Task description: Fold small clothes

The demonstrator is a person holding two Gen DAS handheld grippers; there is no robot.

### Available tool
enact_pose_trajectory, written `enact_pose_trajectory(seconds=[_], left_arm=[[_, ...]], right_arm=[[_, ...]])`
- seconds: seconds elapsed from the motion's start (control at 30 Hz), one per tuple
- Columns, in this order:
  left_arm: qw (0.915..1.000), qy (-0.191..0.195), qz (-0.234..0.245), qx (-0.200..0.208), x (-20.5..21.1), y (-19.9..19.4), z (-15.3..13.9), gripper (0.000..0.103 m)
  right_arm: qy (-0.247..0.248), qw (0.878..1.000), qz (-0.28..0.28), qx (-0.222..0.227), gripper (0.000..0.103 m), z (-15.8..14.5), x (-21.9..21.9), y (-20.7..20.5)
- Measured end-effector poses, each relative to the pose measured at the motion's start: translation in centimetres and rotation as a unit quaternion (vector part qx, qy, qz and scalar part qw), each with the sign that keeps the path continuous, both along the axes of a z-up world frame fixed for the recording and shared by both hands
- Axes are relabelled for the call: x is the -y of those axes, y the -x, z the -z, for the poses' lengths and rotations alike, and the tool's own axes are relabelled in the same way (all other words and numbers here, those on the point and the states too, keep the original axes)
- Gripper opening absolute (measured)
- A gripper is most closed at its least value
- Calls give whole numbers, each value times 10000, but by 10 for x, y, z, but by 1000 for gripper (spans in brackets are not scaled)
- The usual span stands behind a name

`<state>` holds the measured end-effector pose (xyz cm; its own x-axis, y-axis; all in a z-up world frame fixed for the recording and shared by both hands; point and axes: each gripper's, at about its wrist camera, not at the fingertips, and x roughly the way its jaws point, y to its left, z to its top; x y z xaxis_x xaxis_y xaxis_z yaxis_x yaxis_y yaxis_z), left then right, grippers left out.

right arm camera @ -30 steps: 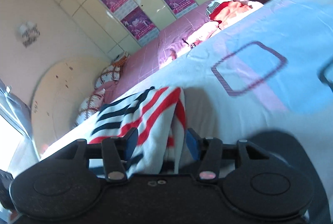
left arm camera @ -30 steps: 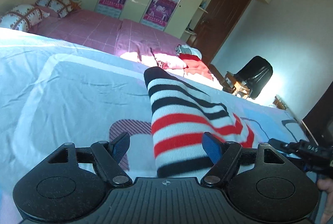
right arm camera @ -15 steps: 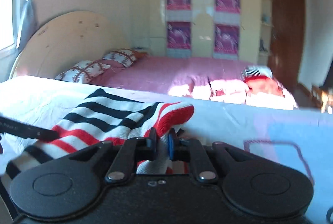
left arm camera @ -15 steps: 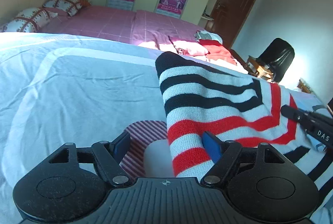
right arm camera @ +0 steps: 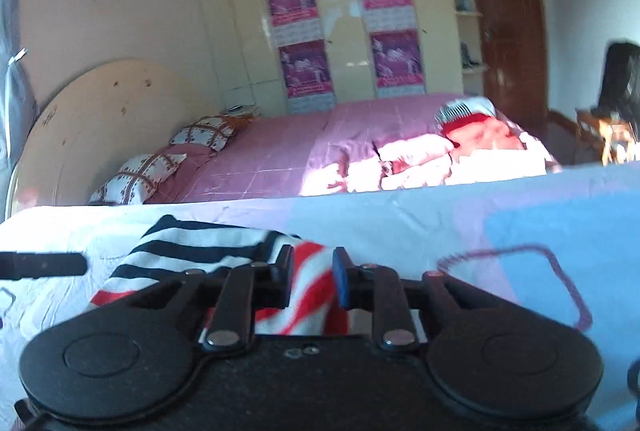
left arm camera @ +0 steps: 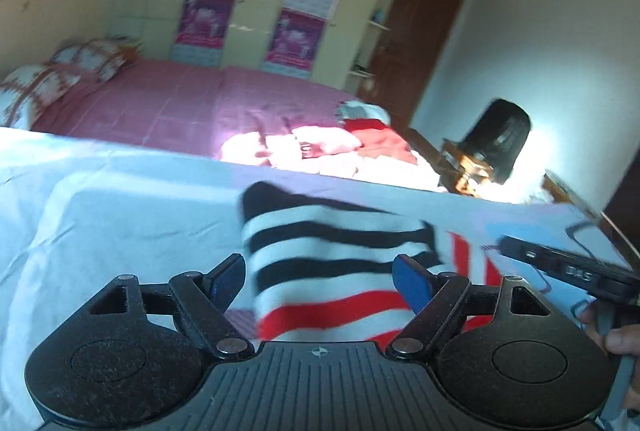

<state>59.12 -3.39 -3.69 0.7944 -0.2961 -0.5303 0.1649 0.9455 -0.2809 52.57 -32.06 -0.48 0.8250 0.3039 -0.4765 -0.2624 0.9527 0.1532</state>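
Striped garment (left arm camera: pixel 340 271) (black/white/red knit) lies on the light blue bed sheet (left arm camera: pixel 120 215), toward the sheet's near edge, w/ its black-banded end pointing at the far edge.

L gripper (left arm camera: pixel 320 275): jaws wide and opening. Garment lies between the blue pads; neither pad presses on it, gap visible on the left-pad side, so released. Frame is motion-blurred, contact at the right pad not certain.

R gripper (right arm camera: pixel 312 273): jaws narrow but opening; red/white part of the garment (right arm camera: pixel 308 291) sits in the slot between the fingers. Gaps show both sides of the cloth, so no clamp seen. In the L view the R gripper (left arm camera: pixel 568 267) comes in from the right edge over the garment's red-striped side, w/ a hand (left arm camera: pixel 616 339) behind it. In the R view a black bar at the left edge looks like part of the L gripper (right arm camera: pixel 40 265), above the sheet just left of the garment.

Bkgd: pink bed (right arm camera: pixel 280 151) beyond the sheet's far edge, w/ patterned pillows (right arm camera: pixel 160 163) and a pile of clothes (right arm camera: pixel 472 139) on it.
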Motion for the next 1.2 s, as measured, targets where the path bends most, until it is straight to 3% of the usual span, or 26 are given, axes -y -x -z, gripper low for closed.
enact_pose_trajectory(seconds=[0.1, 0.13, 0.2, 0.33, 0.43, 0.57, 0.63, 0.77, 0.87, 0.97, 1.03, 1.1, 1.2], left_arm=[[9995, -194, 266, 12, 23, -17, 3, 80], [9989, -298, 337, -131, 32, -24, 7, 80], [9923, -722, 576, -829, 49, -40, 28, 80], [9923, -829, 567, -722, 48, -31, 24, 81], [9926, -867, 747, -395, 40, -2, 11, 81], [9944, -564, 880, -162, 29, 36, 4, 81], [9933, -656, 948, -61, 30, 50, 4, 81], [9915, -864, 963, -156, 29, 63, 5, 81], [9953, -407, 870, -143, 12, 74, -1, 81], [9981, 110, 588, -174, -10, 86, 4, 81], [9977, 395, 431, -345, -17, 88, 15, 81], [9961, 687, 306, -458, -23, 91, 24, 81], [9935, 994, 181, -528, -27, 93, 32, 81]], right_arm=[[522, 9982, -291, -88, 27, 6, -29, -14], [705, 9967, -359, -174, 27, 12, -36, -18], [1110, 9916, -308, -597, 25, 34, -44, -30], [681, 9950, -147, -719, 25, 27, -29, -25], [552, 9975, -157, -413, 26, 8, -20, 4], [244, 9987, -404, -208, 16, -4, -10, 49], [139, 9982, -581, -98, 7, -6, -8, 70], [587, 9967, -515, -232, 6, 6, -14, 89], [441, 9989, -57, -135, 35, -1, -4, 101], [-561, 9968, 186, -541, 34, -2, 20, 105], [-890, 9923, 354, -785, 32, 7, 27, 101], [-1271, 9860, 321, -1027, 11, 16, 28, 95], [-1578, 9811, 286, -1083, 5, 19, 21, 100]])
